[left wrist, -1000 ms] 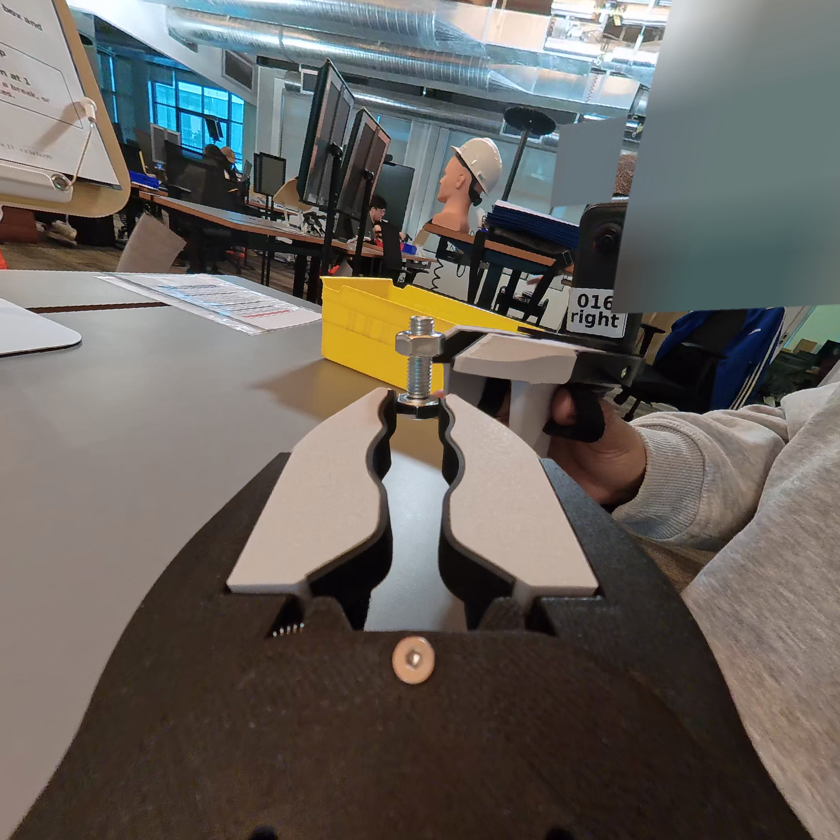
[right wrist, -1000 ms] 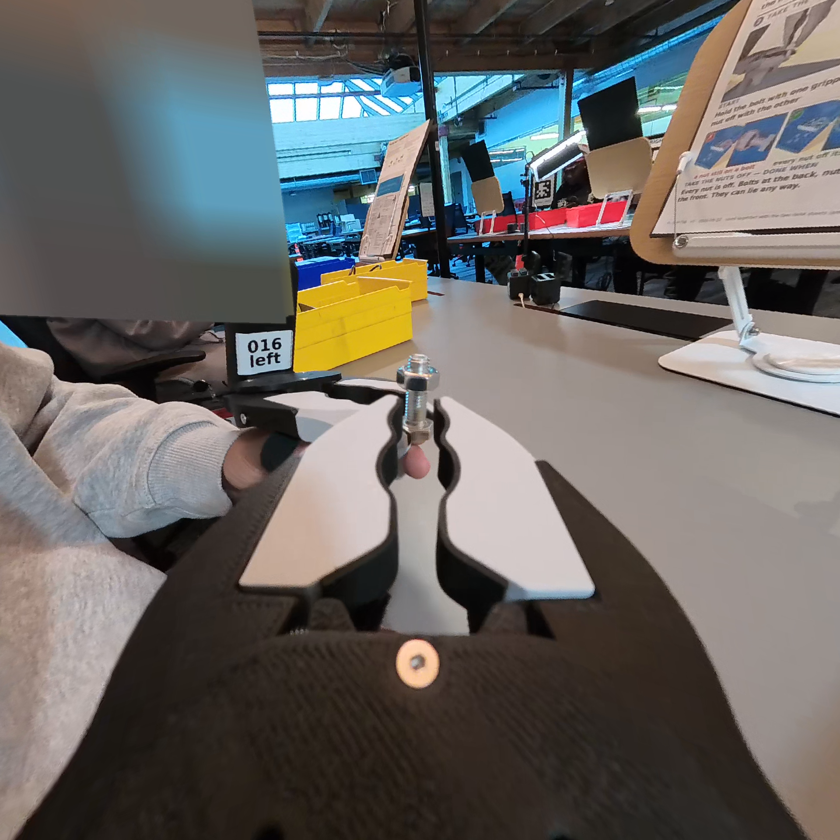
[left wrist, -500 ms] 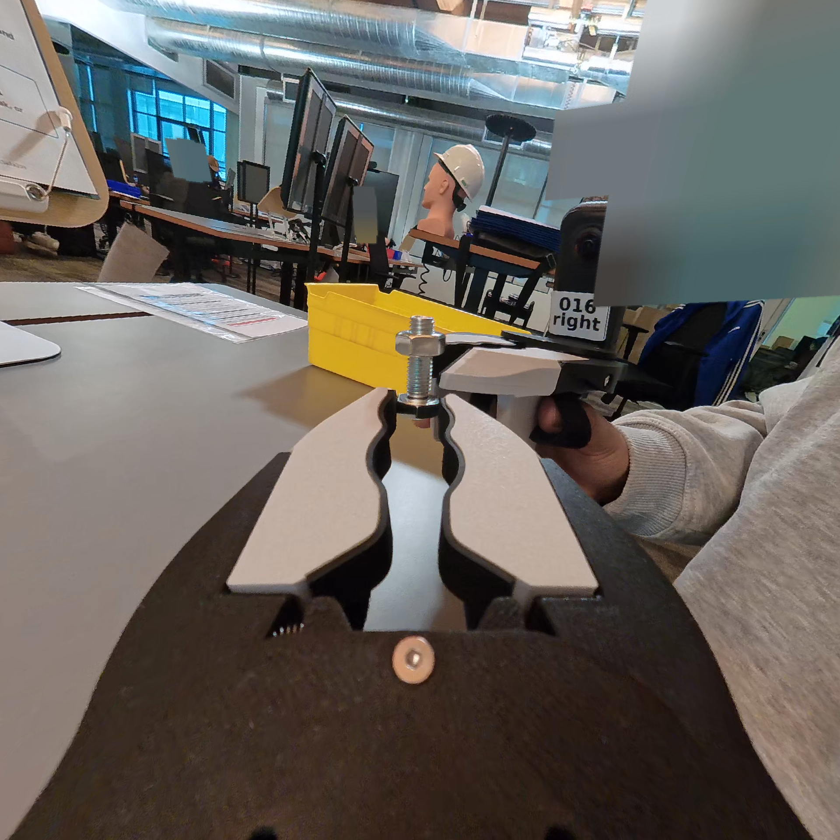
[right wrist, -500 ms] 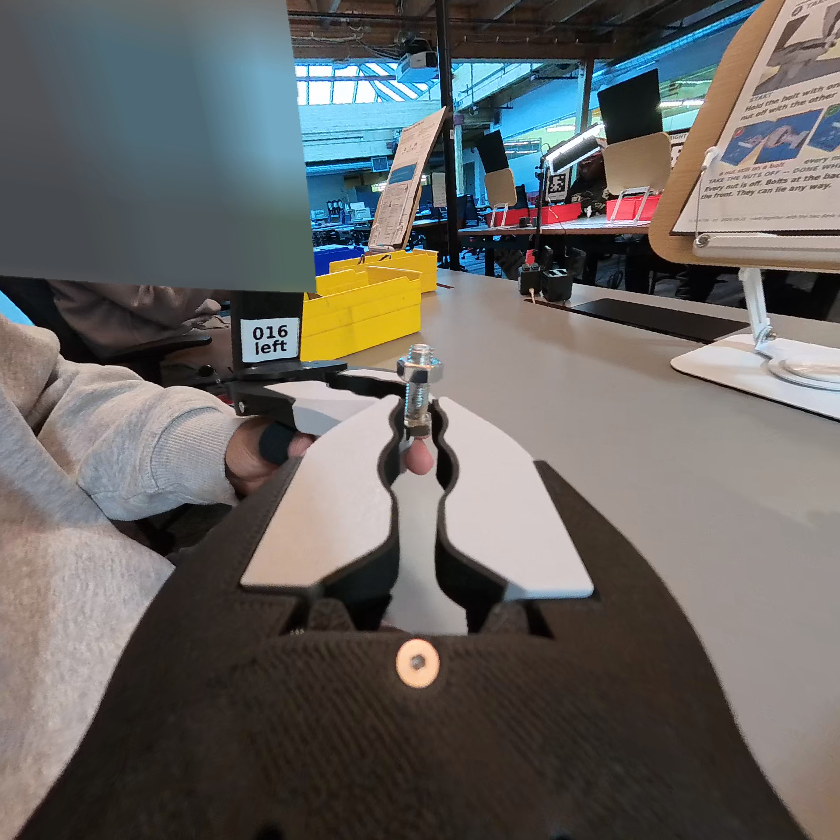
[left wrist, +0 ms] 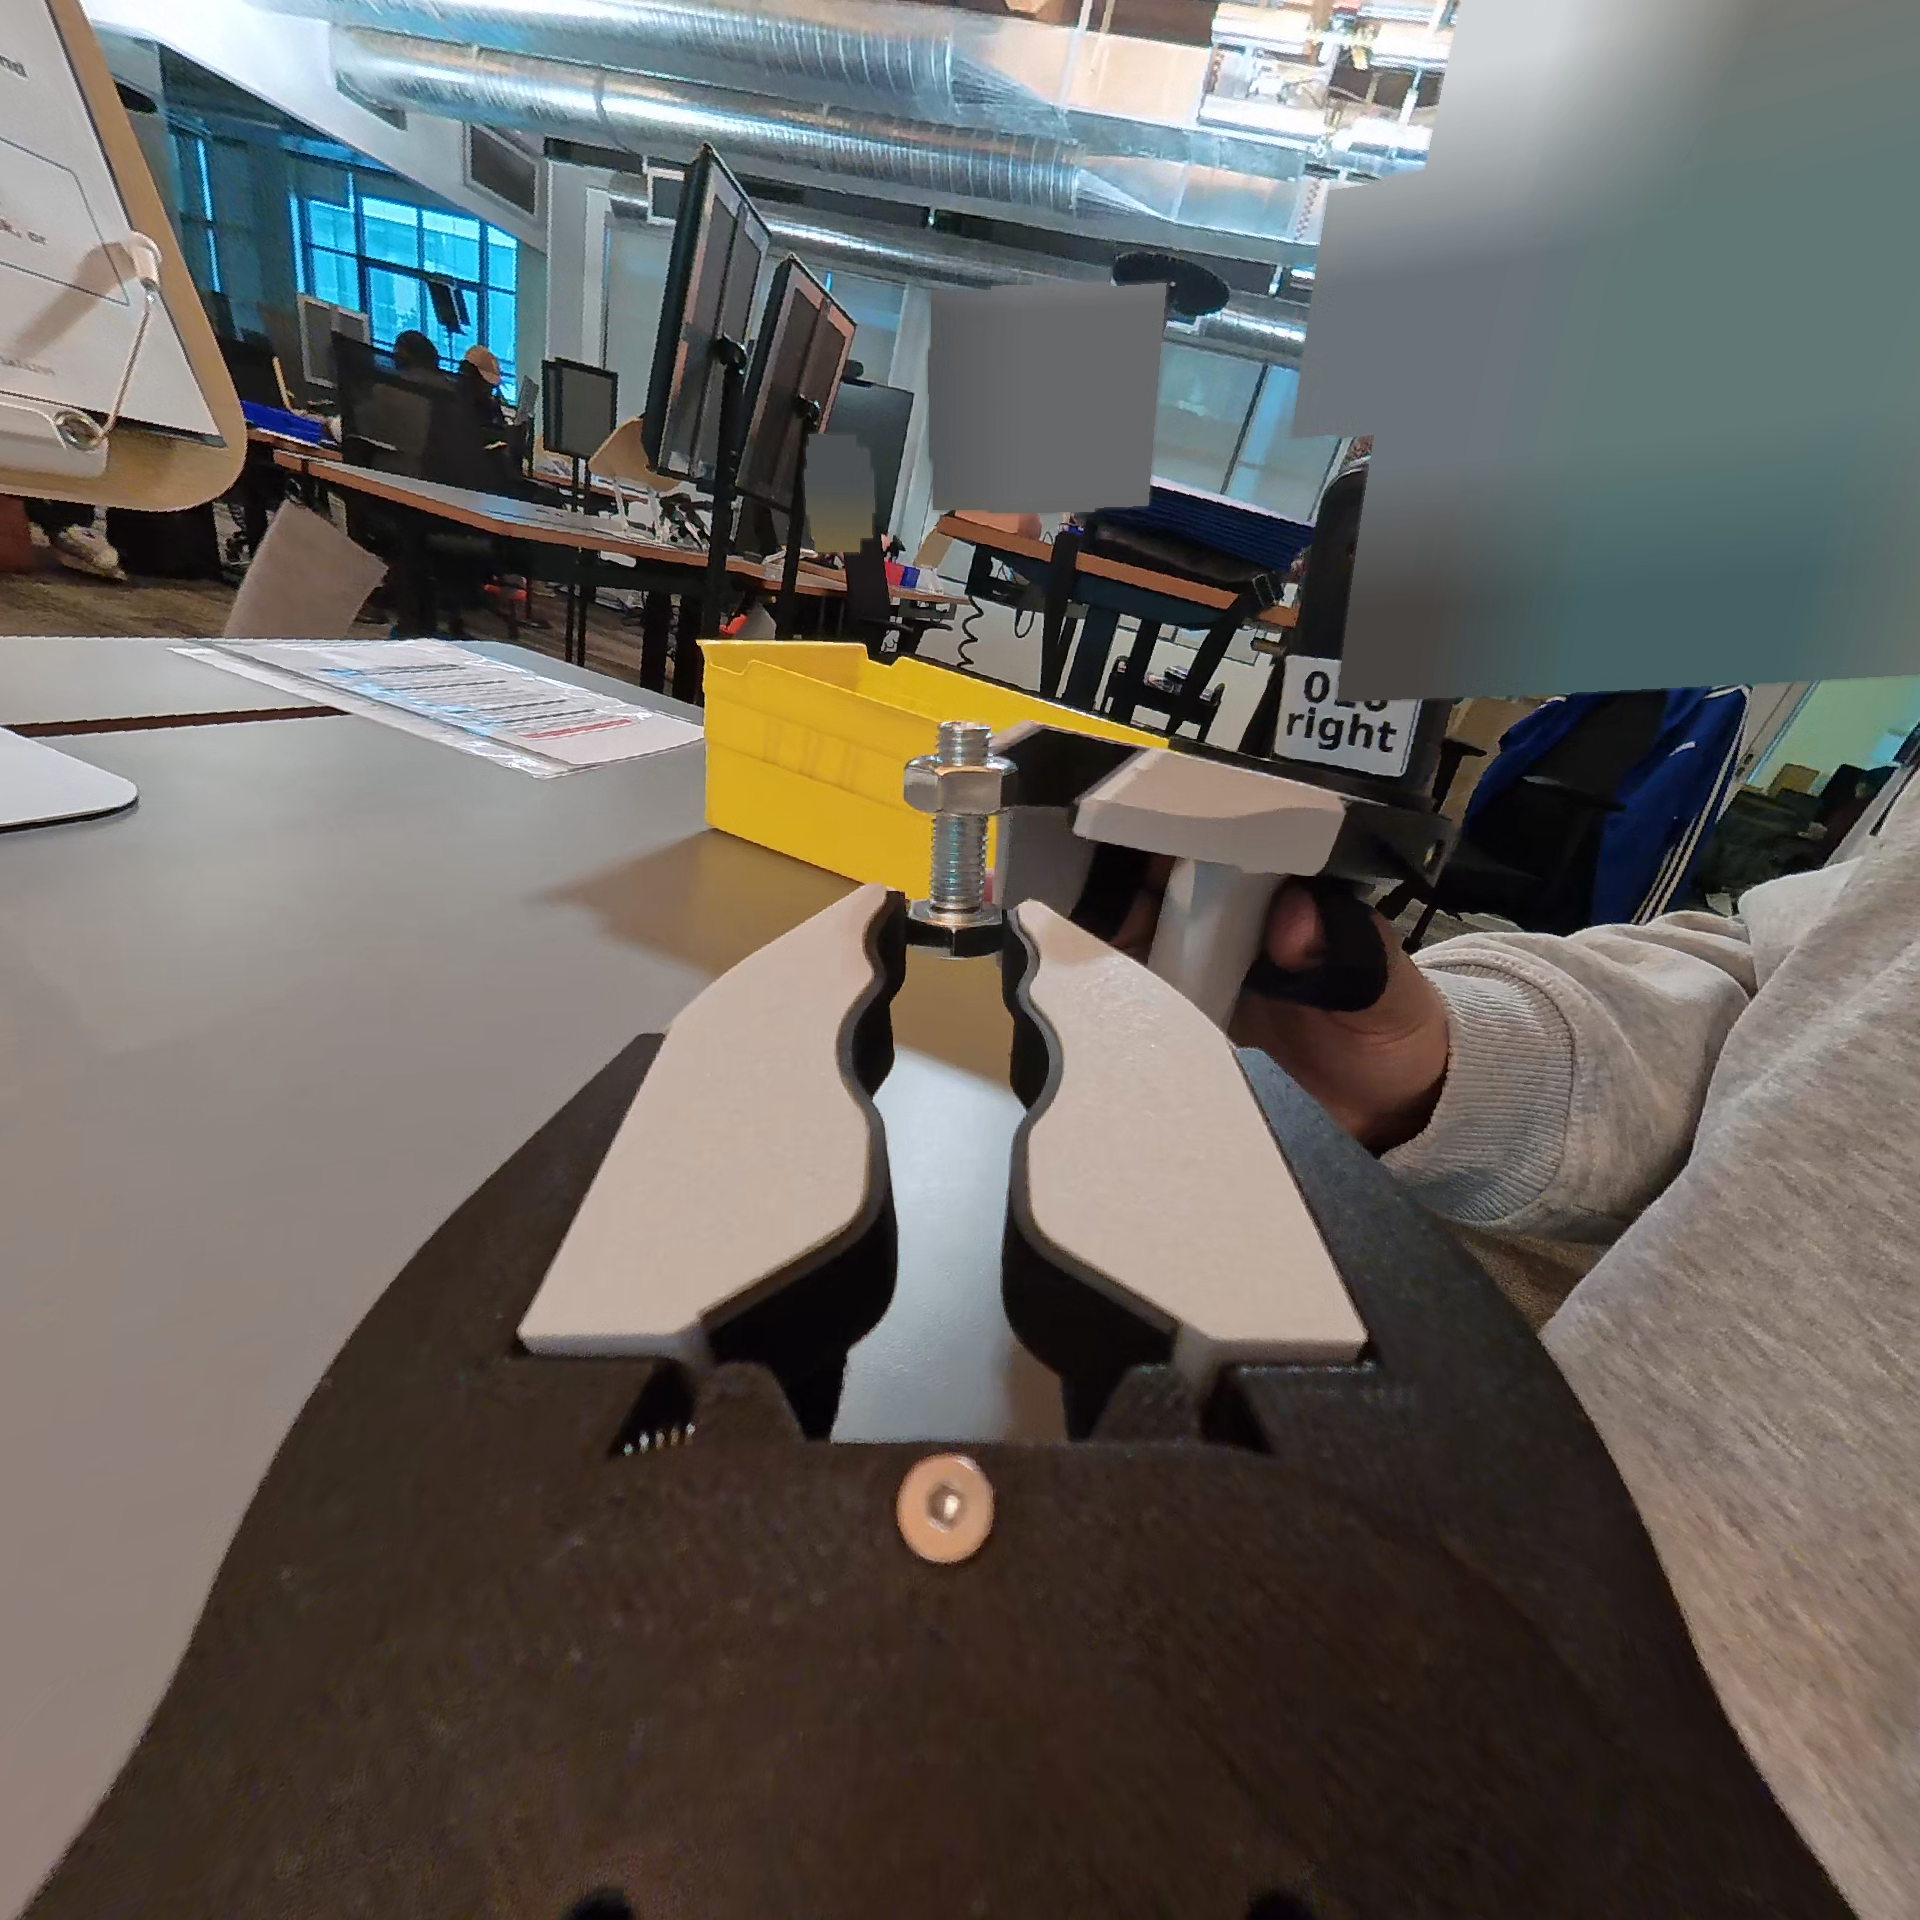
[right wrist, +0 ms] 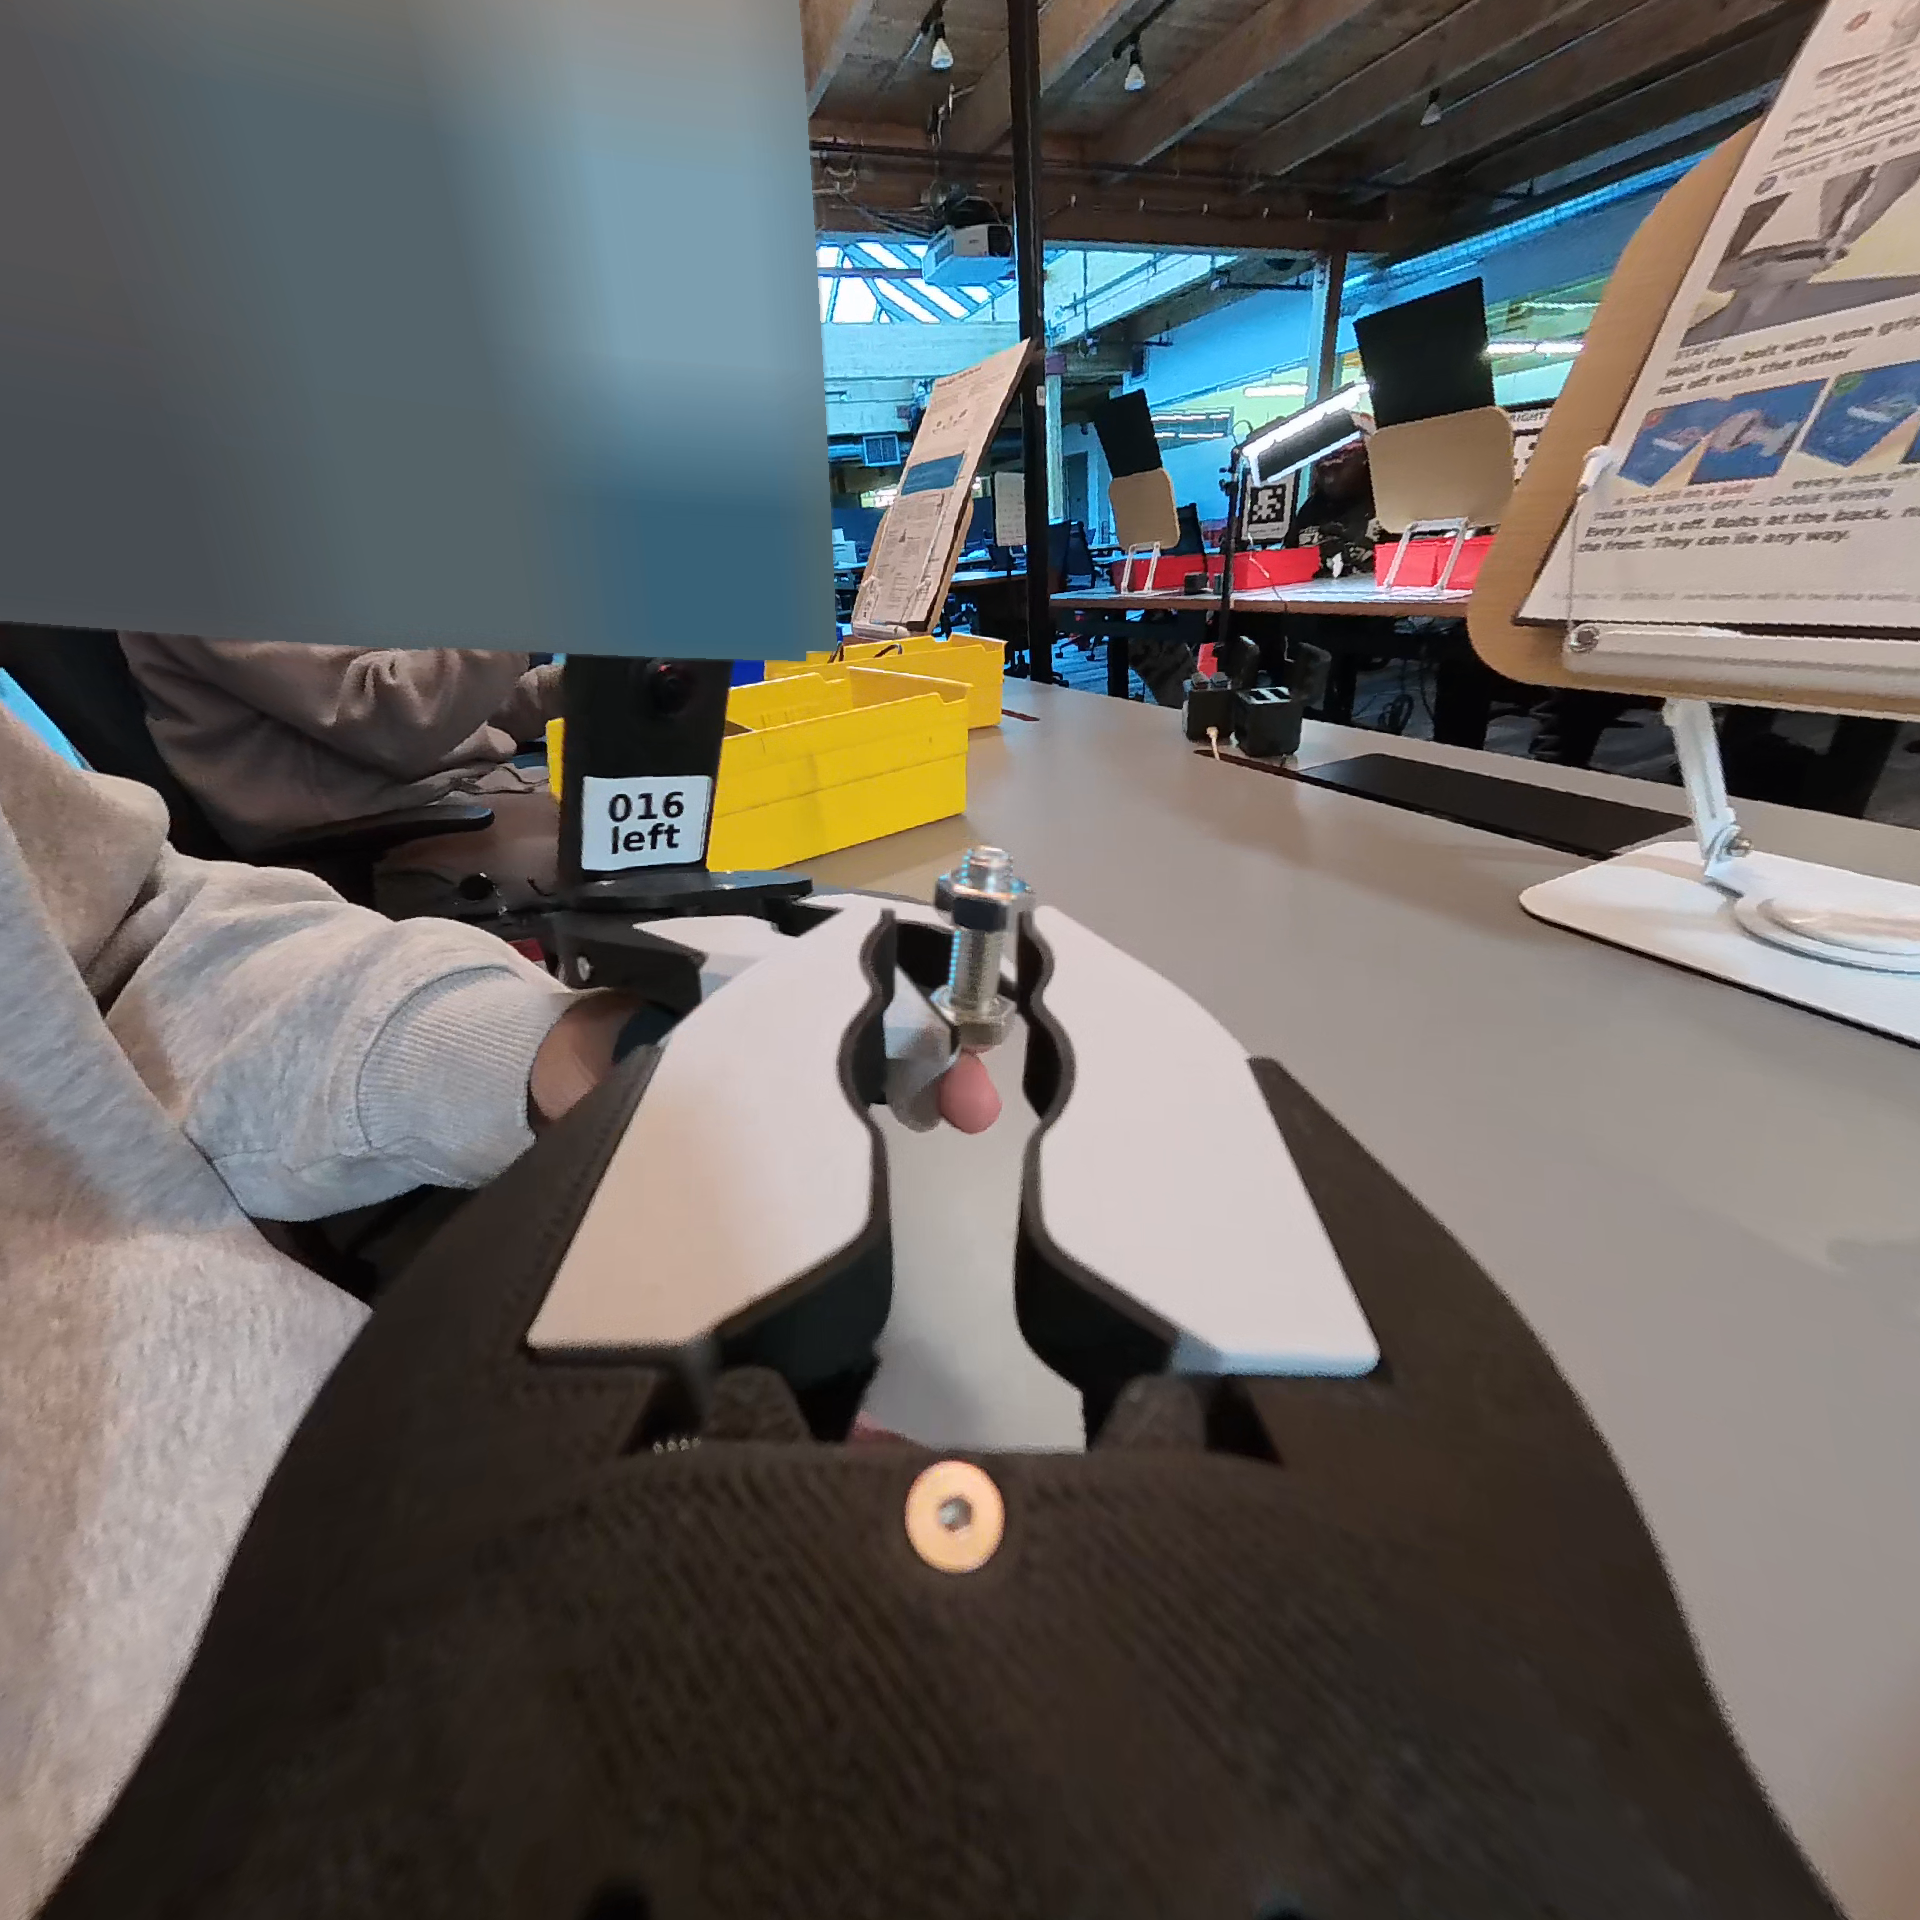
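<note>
**Steel bolt pinched between two tongs above the grey surface**

Steel is at the centre: one threaded bolt (left wrist: 957,844) stands upright, head down, carrying one hex nut (left wrist: 957,787) near its top end. The left tongs (left wrist: 951,928) are clenched on the bolt's head, one pale finger on each side. The right tongs (right wrist: 961,920) reach in from the side at the height of the nut, their tips closed around it; in the left wrist view they (left wrist: 1013,795) meet the nut from the right. Each tool is held by one hand (left wrist: 1351,1023) in a grey sleeve (left wrist: 1558,1049).

Beyond the tongs lies the grey surface (left wrist: 312,987). One yellow bin (left wrist: 810,769) sits just behind the bolt in the left wrist view; the right wrist view shows two yellow bins (right wrist: 862,758), one behind the other. One document stand (right wrist: 1714,644) with a white base stands to the right, and one laminated sheet (left wrist: 468,696) lies flat farther off.

Compared with a second ago, the bolt stays gripped at its head, the nut has not visibly shifted along the thread, and the right tongs keep their place at the nut.
</note>
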Available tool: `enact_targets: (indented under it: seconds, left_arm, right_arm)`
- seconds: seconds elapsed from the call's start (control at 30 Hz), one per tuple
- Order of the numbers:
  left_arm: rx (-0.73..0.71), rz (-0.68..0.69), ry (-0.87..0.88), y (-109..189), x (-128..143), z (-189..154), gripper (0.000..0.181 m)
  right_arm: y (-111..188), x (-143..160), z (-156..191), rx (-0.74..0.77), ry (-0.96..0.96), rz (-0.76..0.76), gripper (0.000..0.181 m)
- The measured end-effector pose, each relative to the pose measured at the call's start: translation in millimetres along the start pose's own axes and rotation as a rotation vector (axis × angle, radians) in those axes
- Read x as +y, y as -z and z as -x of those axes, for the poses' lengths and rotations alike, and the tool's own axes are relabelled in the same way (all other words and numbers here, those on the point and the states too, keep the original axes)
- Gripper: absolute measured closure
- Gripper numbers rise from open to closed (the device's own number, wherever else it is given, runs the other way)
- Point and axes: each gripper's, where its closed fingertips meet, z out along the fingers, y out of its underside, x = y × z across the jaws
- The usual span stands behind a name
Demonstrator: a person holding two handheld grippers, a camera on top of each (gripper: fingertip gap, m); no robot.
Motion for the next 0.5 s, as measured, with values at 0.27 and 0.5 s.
enact_targets:
  seconds: [0.27, 0.5]
  left_arm:
    - [-0.021, -0.002, 0.006, 0.8, -0.5, 4.0, 0.163]
    - [-0.018, 0.000, 0.007, 0.5, 0.1, 3.5, 0.163]
  right_arm:
    - [0.7, -0.3, -0.3, 0.004, 0.011, 0.004, 0.164]
    - [1.5, -0.2, -4.2, 0.020, -0.008, 0.004, 0.163]
